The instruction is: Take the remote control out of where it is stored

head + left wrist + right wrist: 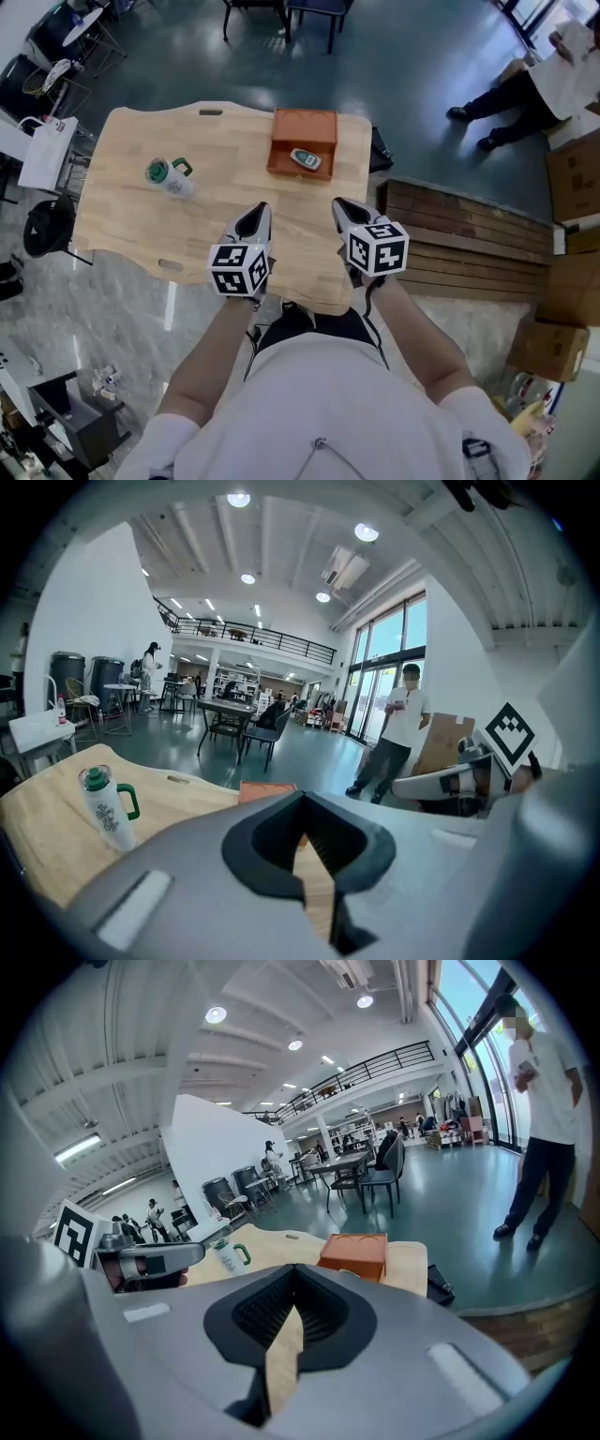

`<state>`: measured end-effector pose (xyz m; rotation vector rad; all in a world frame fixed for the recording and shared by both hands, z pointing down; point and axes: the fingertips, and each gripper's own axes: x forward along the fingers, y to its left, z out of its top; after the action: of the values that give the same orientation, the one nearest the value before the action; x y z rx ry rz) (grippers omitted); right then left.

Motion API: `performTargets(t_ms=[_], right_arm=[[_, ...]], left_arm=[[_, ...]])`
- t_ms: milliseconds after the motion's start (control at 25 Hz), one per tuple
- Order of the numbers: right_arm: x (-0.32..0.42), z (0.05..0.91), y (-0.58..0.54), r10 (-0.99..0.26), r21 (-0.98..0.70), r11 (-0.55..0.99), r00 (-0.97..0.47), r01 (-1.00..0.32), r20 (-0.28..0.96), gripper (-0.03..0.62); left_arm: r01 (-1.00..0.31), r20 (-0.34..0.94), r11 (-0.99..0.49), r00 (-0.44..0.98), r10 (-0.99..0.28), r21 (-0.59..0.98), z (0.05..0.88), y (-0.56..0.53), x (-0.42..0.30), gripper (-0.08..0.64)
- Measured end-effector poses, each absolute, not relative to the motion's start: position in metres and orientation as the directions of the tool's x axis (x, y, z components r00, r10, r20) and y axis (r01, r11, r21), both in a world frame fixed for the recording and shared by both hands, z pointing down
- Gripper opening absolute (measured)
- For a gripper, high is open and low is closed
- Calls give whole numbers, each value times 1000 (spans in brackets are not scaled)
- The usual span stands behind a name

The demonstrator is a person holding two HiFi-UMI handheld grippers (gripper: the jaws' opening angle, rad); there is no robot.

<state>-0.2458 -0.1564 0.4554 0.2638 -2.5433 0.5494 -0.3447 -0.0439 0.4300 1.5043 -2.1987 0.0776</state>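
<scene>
Head view, looking down on a light wood table [122, 197] with wavy edges. Close to the far edge, toward the right corner, an open orange box [305, 120]. Inside it, flat on the bottom, the remote control [305, 158], small and grey with a bit of green.

On the left part of the table, well apart from the box, a white cup [169, 177] with a green lid and a green handle, standing up.

Over the near edge, the left gripper [255, 216] and the right gripper [343, 208], side by side and a little apart, both pointing toward the box. Only bare wood between their tips and the box.

Left gripper view: jaws pinched together at the tips, holding nothing, just a thin slice of table showing between them. Right gripper view: the same, clenched tight and empty, with the box straight ahead and the cup off to the left.

Around the table, lots of grey floor. Dark chairs [281, 14] past the far edge. A white bag [47, 150] just beside the left edge. Wood planks [459, 234] just off the right edge. Further right, well away, a person [525, 89] in a white top.
</scene>
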Motion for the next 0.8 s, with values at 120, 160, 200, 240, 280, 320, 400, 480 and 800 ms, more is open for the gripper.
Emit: performTargets(t_ms=[120, 160, 200, 240, 280, 320, 400, 480, 800], right_arm=[[-261, 456, -172, -34, -350, 903, -852, -250, 522, 28], [-265, 456, -176, -19, -358, 903, -854, -238, 520, 28], [-268, 457, -180, -4, -366, 902, -854, -228, 520, 28], [-271, 458, -182, 7, -372, 902, -854, -220, 521, 28], [-272, 460, -184, 16, -378, 901, -852, -215, 523, 28], [-273, 463, -186, 22, -383, 899, -850, -213, 526, 28], [-274, 469, -189, 21, -392, 892, -847, -224, 532, 28], [-272, 477, -194, 6, -405, 879, -842, -253, 540, 28], [-239, 525, -214, -82, -454, 791, -807, -410, 585, 28]], left_arm=[[-887, 431, 425, -316, -845, 183, 431, -63, -354, 0], [-887, 439, 430, -322, -839, 170, 432, -70, -357, 0], [-889, 448, 430, -324, -833, 157, 433, -77, -359, 0], [-895, 457, 422, -320, -830, 141, 435, -84, -360, 0], [-905, 466, 407, -309, -829, 122, 438, -91, -362, 0], [-918, 475, 383, -294, -830, 102, 441, -98, -364, 0], [-949, 495, 312, -249, -833, 48, 448, -114, -372, 0], [-978, 528, 205, -192, -827, -33, 461, -134, -382, 17], [-842, 751, -416, 21, -661, -342, 562, -218, -407, 117]])
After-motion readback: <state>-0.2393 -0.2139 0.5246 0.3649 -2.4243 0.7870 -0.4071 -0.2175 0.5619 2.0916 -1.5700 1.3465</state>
